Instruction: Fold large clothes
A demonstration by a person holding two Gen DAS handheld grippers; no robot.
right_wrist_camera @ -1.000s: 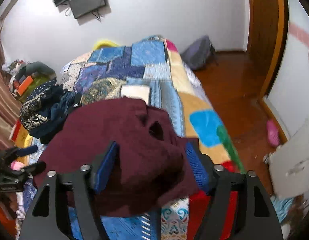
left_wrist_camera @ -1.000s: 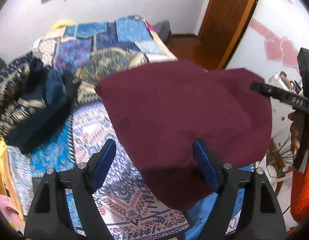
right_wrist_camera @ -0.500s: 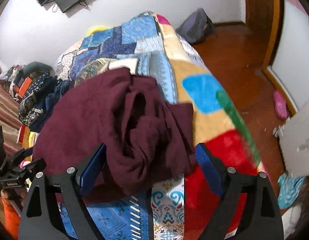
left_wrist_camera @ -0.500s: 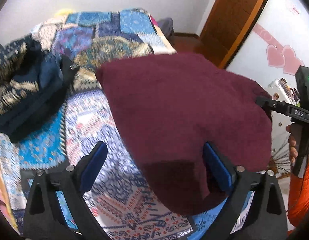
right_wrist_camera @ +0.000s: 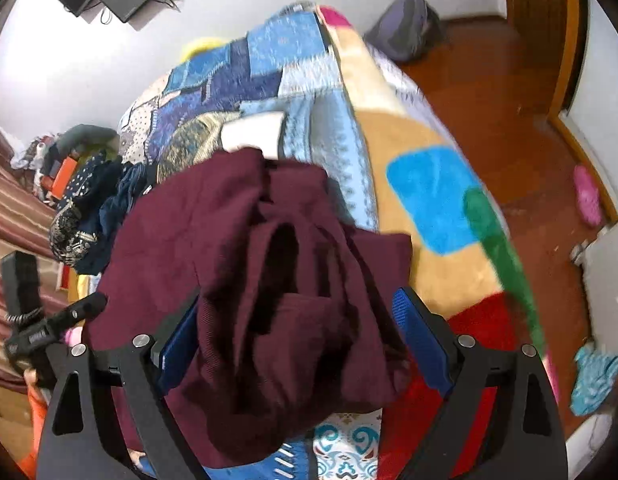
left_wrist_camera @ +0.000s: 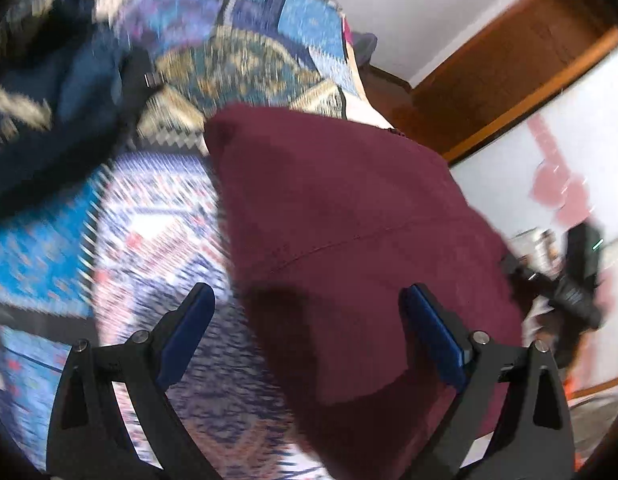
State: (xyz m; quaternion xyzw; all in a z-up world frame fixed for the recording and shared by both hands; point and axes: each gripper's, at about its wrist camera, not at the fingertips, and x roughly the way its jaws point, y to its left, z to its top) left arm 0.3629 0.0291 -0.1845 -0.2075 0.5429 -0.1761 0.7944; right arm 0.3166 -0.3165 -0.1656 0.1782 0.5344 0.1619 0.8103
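Patchwork bed [right_wrist_camera: 409, 140] below us. Our left claw [left_wrist_camera: 309, 332] and right claw [right_wrist_camera: 297, 340] both stand spread, gripping nothing. Maroon garment [left_wrist_camera: 349, 220] lies across the bed, bunched between the right claw's fingers; contact there is unclear. Dark clothes pile [left_wrist_camera: 49, 112] sits beyond.

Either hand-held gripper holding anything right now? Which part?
Nothing is held. The left hand-held gripper and right hand-held gripper both stand open around the maroon garment lying on the bed, pads not closed on the cloth.
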